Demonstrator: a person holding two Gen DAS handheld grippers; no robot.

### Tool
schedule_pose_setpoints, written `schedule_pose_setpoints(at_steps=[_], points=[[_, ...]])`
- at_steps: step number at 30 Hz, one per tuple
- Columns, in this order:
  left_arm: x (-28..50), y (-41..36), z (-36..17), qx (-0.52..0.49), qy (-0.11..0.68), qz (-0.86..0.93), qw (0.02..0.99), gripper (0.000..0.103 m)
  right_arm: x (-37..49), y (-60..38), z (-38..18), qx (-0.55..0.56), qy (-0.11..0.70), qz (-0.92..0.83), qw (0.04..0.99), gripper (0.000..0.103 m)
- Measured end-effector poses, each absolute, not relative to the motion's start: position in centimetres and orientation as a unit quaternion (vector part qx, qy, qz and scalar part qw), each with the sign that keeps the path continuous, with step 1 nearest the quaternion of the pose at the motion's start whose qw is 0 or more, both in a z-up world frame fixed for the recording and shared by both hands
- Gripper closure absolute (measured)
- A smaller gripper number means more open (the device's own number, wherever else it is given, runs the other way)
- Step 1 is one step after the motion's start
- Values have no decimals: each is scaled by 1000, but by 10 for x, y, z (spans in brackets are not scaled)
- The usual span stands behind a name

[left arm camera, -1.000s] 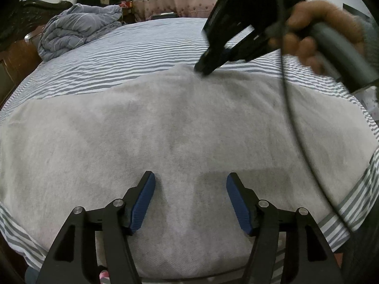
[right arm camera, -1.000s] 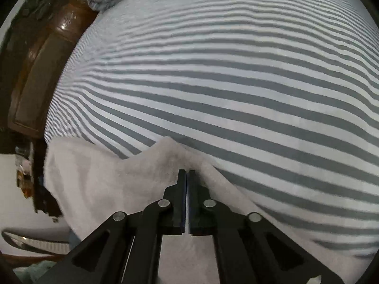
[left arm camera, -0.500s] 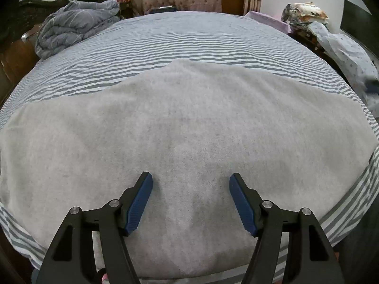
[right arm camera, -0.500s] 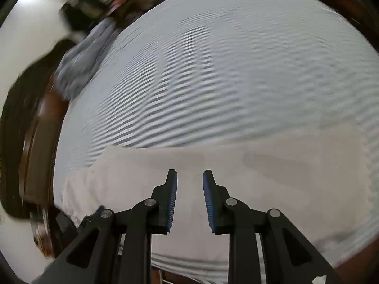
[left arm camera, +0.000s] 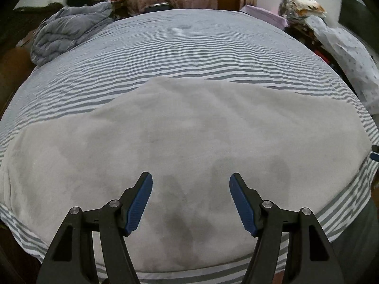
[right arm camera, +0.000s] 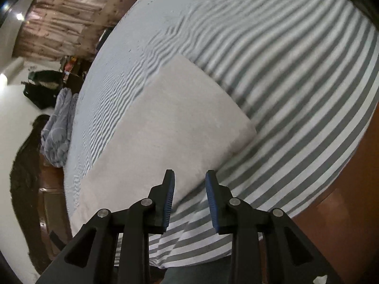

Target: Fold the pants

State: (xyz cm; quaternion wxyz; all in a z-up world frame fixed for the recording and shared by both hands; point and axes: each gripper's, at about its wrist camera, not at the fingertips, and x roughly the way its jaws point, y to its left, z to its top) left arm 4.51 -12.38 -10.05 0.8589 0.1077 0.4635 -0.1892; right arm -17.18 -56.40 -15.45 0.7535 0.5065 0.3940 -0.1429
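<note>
- While its two blue-padded fingers [left arm camera: 139,203] stand wide apart, the left gripper [left arm camera: 190,201] hangs over the near middle of the pants [left arm camera: 189,142] and grips nothing; I cannot tell whether the tips touch the cloth.
- From the left wrist view, that gripper points straight across the bed toward its far side, roughly level, both fingers symmetric at the bottom of the frame.
- With a narrower gap between its fingers [right arm camera: 169,196], the right gripper [right arm camera: 190,196] is also parted and holds nothing.
- Its left finger sits over the near edge of the pants [right arm camera: 165,127]; its right finger is over the striped sheet [right arm camera: 296,94] just beside them.
- Seen from the right wrist, the view is rolled, so the bed runs diagonally and the gripper looks along the pants from their right end.
- Light grey and flat, the pants lie spread along the near edge of the striped sheet [left arm camera: 189,47].
- Bunched at the far left corner lies a blue-grey quilt [left arm camera: 68,30].
</note>
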Motion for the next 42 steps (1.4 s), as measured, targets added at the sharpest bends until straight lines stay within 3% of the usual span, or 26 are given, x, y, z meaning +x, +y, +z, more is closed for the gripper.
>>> schedule_pose_setpoints(at_steps=[14, 19, 21, 33, 40, 42], points=[[48, -179, -108, 144, 467, -210, 847, 35, -158, -583, -198, 564, 312, -88, 760, 77], [49, -184, -111, 150, 468, -211, 845, 35, -145, -585, -167, 538, 284, -76, 790, 92], [48, -184, -115, 152, 472, -210, 842, 35, -134, -586, -155, 523, 289, -82, 797, 91], [43, -181, -129, 164, 481, -203, 837, 35, -162, -585, -190, 562, 309, -106, 760, 84], [43, -182, -129, 162, 482, -201, 837, 35, -183, -575, -197, 571, 299, -99, 758, 75], [42, -182, -129, 164, 481, -202, 837, 35, -190, -574, -203, 566, 310, -113, 755, 66]])
